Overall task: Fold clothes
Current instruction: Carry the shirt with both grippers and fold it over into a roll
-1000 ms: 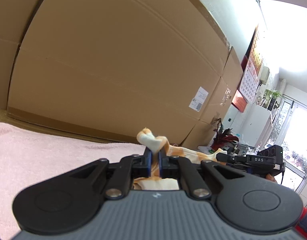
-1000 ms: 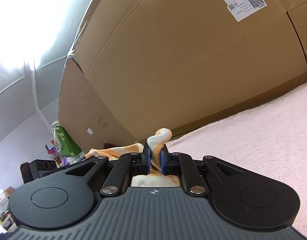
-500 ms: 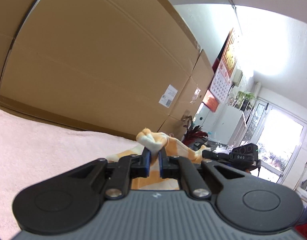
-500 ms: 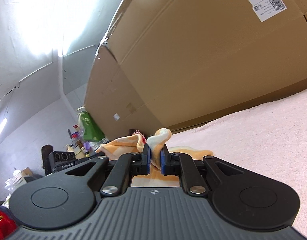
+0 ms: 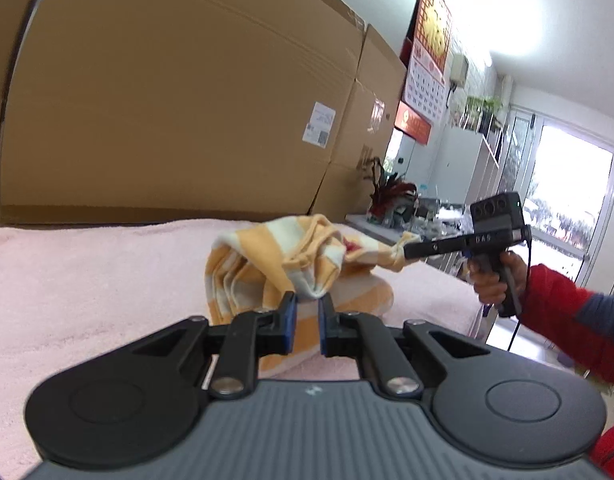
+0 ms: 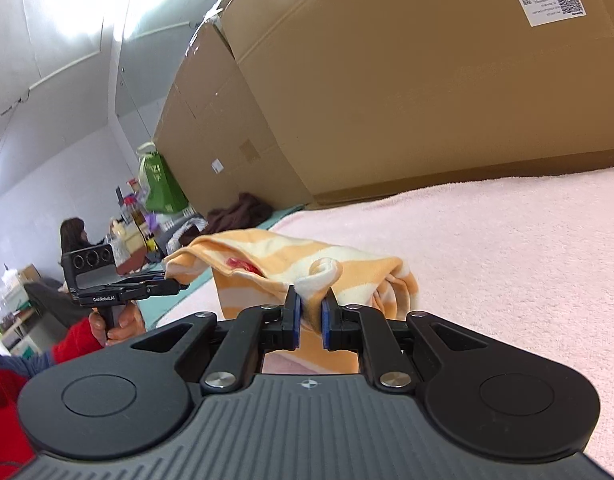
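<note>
An orange-and-white striped garment [image 5: 267, 264] hangs bunched between my two grippers, just above a pink towel [image 5: 87, 280]. My left gripper [image 5: 305, 312] is shut on one corner of it, and cloth bulges out past the blue pads. In the left wrist view my right gripper [image 5: 405, 249] pinches the far corner, held by a hand [image 5: 491, 280] in a red sleeve. In the right wrist view my right gripper [image 6: 311, 312] is shut on a rolled white edge of the garment [image 6: 283, 256]. There my left gripper [image 6: 179, 285] grips the opposite corner at the left.
Tall cardboard boxes [image 5: 167, 100] wall off the far side of the pink towel [image 6: 507, 260]. The towel's right edge drops off near a plant [image 5: 391, 192] and shelves. At the left of the right wrist view are a green bag [image 6: 159, 184], clutter and a seated person [image 6: 73, 236].
Both grippers have swung inward and rolled, each still shut on its corner. The garment now shows as a wider bunch between them, and each view shows the other gripper more fully.
</note>
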`<state>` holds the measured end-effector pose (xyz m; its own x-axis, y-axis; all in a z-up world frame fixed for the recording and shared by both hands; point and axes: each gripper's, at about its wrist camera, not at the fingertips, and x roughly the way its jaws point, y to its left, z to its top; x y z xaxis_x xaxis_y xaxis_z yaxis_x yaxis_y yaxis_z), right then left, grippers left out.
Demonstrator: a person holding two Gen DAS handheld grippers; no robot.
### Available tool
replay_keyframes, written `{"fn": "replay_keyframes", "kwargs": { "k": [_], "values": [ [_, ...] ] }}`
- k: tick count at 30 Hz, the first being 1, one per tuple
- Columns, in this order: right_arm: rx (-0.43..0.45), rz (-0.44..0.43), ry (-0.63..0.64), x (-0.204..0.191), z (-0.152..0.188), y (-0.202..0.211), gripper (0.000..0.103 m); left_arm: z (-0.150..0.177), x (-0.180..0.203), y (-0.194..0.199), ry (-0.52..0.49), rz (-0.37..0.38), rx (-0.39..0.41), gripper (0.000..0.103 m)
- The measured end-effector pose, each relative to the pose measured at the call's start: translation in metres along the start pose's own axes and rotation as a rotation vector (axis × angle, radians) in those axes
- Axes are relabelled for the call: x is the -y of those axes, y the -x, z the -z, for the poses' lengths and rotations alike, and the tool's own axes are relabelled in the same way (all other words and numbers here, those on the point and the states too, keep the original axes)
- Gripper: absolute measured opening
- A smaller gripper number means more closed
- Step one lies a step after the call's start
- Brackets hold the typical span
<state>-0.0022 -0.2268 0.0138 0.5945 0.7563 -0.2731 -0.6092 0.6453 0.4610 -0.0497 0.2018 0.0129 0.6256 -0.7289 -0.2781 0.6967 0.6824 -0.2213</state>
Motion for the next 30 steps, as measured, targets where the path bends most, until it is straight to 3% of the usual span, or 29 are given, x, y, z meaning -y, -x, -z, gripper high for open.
{"fn": "replay_keyframes", "kwargs": {
  "k": [4, 8, 10, 12, 16, 20, 23, 25, 28, 30],
  "values": [
    [-0.046, 0.025, 0.036, -0.003, 0.002, -0.005, 0.010, 0.005, 0.007, -0.012, -0.099, -0.088, -0.075, 0.004],
    [-0.076, 0.075, 0.091, -0.008, 0.006, -0.012, 0.010, 0.002, 0.010, -0.018, -0.130, -0.109, -0.076, 0.006],
    [-0.078, 0.101, 0.112, -0.010, 0.007, -0.017, 0.010, -0.006, 0.019, -0.017, -0.196, -0.167, -0.040, 0.019],
    [-0.084, 0.124, 0.132, -0.013, 0.007, -0.022, 0.009, -0.016, 0.028, -0.019, -0.280, -0.219, -0.033, 0.021],
    [-0.096, 0.141, 0.168, -0.018, 0.007, -0.024, 0.009, -0.029, 0.041, -0.034, -0.447, -0.303, -0.073, 0.036],
    [-0.097, 0.142, 0.181, -0.019, 0.006, -0.020, 0.009, -0.027, 0.036, -0.059, -0.508, -0.363, -0.159, 0.038],
    [-0.102, 0.142, 0.190, -0.021, 0.006, -0.020, 0.009, -0.027, 0.028, -0.073, -0.510, -0.395, -0.179, 0.040],
    [-0.103, 0.144, 0.191, -0.020, 0.008, -0.020, 0.009, -0.029, 0.022, -0.079, -0.486, -0.383, -0.185, 0.039],
    [-0.091, 0.144, 0.182, -0.017, 0.008, -0.020, 0.009, -0.028, 0.017, -0.088, -0.459, -0.387, -0.227, 0.012],
    [-0.084, 0.145, 0.179, -0.017, 0.008, -0.019, 0.009, -0.024, 0.017, -0.088, -0.460, -0.413, -0.223, 0.011]
  ]
}}
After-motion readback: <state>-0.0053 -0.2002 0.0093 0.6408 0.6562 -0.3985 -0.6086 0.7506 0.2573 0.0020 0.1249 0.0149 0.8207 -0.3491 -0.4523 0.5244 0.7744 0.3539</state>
